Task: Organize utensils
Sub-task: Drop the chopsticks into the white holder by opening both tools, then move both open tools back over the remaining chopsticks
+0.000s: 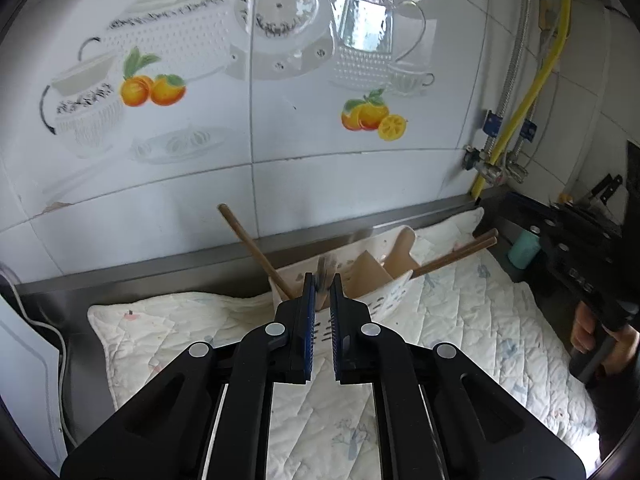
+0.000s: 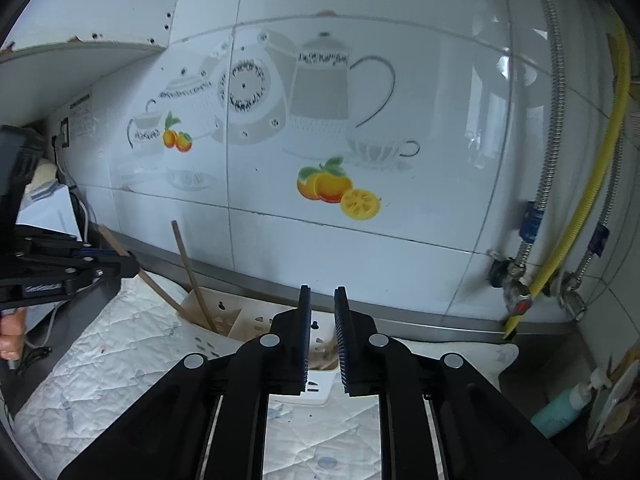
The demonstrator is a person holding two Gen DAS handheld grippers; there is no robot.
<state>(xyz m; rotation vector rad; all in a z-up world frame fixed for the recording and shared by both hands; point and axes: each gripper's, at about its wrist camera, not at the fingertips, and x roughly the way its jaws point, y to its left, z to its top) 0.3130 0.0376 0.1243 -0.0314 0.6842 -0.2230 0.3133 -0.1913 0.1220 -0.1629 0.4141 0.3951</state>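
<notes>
Utensil holder and chopsticks on the mat. The task's thing, a cream-white plastic utensil holder (image 1: 384, 300) with slotted walls and several compartments, lay tipped over at the rear edge of a white quilted mat (image 1: 460, 320). It was just in front of the steel upstand (image 1: 140, 276) below the tiled wall (image 1: 320, 184), which carried printed teapots and oranges.

Contents: a single brown chopstick (image 1: 248, 240) rose steeply from the holder's left compartment. A pair of brown chopsticks (image 1: 460, 254) jutted from its other end toward the mat's right edge. A tan flat piece (image 1: 366, 278) stood between them; what it was could not be told.

The left gripper (image 1: 320, 280) hung over the holder from the mat's front side, its blue pads (image 1: 306, 320) clenched on a thin brown stick (image 2: 160, 290). The stick's lower end reached into the holder; in the left wrist view it appeared only as a blur between the tips.

The right gripper (image 2: 323, 292), held by a hand (image 1: 588, 332) at the mat's right edge, pointed at the holder. Its jaws were slightly parted and released, pressing on nothing visible.

A teal bottle (image 2: 560, 412) stood off the mat's right edge, below a yellow hose (image 2: 588, 200) on the wall.
</notes>
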